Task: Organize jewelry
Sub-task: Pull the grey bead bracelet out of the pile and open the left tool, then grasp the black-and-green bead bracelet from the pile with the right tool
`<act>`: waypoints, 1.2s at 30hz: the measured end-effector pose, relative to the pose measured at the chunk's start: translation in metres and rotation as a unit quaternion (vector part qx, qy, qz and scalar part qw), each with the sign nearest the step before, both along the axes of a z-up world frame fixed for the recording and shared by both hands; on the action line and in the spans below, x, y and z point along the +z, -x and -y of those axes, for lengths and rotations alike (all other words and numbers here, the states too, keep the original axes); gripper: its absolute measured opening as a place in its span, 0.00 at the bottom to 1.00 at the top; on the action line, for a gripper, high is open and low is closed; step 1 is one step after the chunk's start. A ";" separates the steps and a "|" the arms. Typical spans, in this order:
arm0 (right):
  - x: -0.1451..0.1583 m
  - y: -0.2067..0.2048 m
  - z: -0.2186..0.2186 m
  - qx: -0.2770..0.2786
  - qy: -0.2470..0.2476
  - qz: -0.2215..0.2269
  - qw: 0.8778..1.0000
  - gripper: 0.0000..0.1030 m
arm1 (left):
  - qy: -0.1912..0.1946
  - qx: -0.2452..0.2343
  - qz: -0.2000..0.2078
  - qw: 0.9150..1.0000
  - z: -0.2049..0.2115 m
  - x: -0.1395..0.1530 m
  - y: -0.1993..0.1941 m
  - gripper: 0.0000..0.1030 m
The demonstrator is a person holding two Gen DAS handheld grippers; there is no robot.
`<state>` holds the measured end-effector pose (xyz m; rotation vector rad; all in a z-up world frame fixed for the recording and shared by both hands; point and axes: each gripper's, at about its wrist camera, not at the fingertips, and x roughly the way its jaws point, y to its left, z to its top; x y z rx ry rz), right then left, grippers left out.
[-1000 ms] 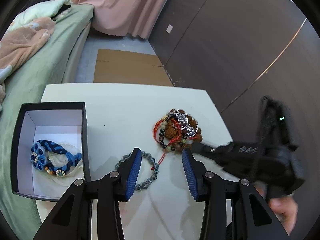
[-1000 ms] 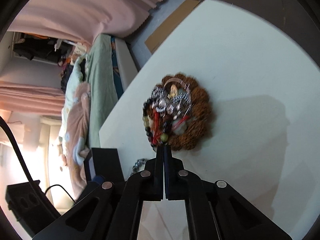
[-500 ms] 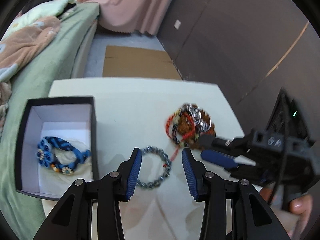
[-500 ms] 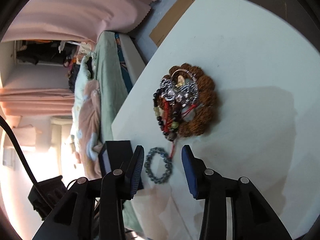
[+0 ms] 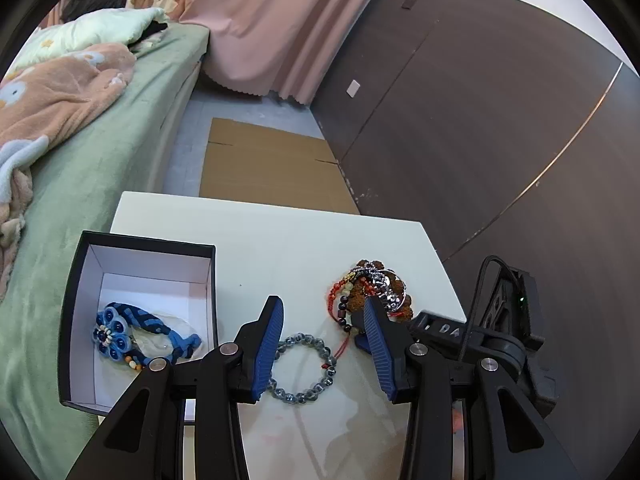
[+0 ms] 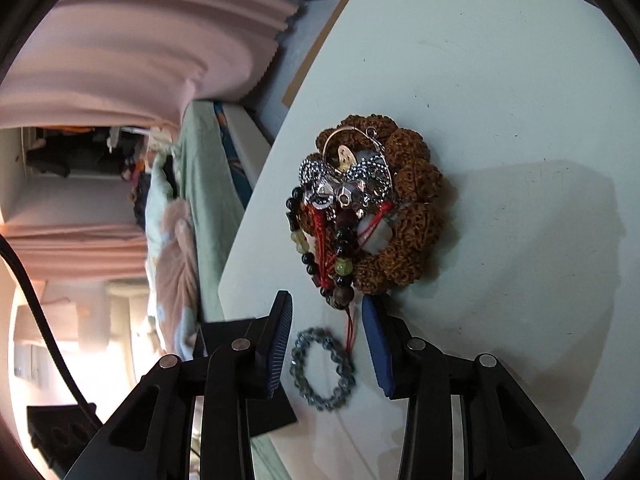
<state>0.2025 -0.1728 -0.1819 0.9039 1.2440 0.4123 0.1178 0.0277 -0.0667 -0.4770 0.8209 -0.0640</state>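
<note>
A grey beaded bracelet (image 5: 304,368) lies flat on the white table (image 5: 280,248), between the blue pads of my open left gripper (image 5: 324,344). It also shows in the right wrist view (image 6: 322,368). A pile of jewelry (image 5: 372,292) with brown seed beads, a red cord and silver pieces lies to its right, and in the right wrist view (image 6: 372,208). A black box (image 5: 80,280) at the left holds a blue braided bracelet (image 5: 132,336). My right gripper (image 6: 328,336) is open and empty, just short of the pile; in the left wrist view (image 5: 364,344) it sits at the right.
A bed (image 5: 80,152) with green cover and a blanket runs along the table's left side. Flat cardboard (image 5: 272,164) lies on the floor beyond the table. A dark wall (image 5: 500,128) stands at the right. Pink curtains (image 5: 280,20) hang behind.
My right gripper has opened and let go of the red cord at the pile. My left gripper has pulled back and tilted up; the grey bracelet now lies between its pads.
</note>
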 end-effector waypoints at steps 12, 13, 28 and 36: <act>0.035 0.013 0.032 -0.029 -0.001 0.042 0.999 0.10 | -0.024 -0.028 -0.018 0.999 0.016 -0.009 -0.003 0.42; 0.038 0.012 0.036 -0.031 -0.001 0.046 0.998 0.10 | -0.028 -0.031 -0.023 0.999 0.019 -0.012 -0.004 0.42; 0.087 0.017 0.082 -0.042 -0.019 0.114 0.992 0.09 | -0.108 -0.085 -0.100 0.986 0.069 -0.058 -0.016 0.42; 0.097 0.020 0.086 -0.033 -0.022 0.131 0.991 0.10 | -0.166 -0.093 -0.105 0.976 0.086 -0.074 -0.018 0.42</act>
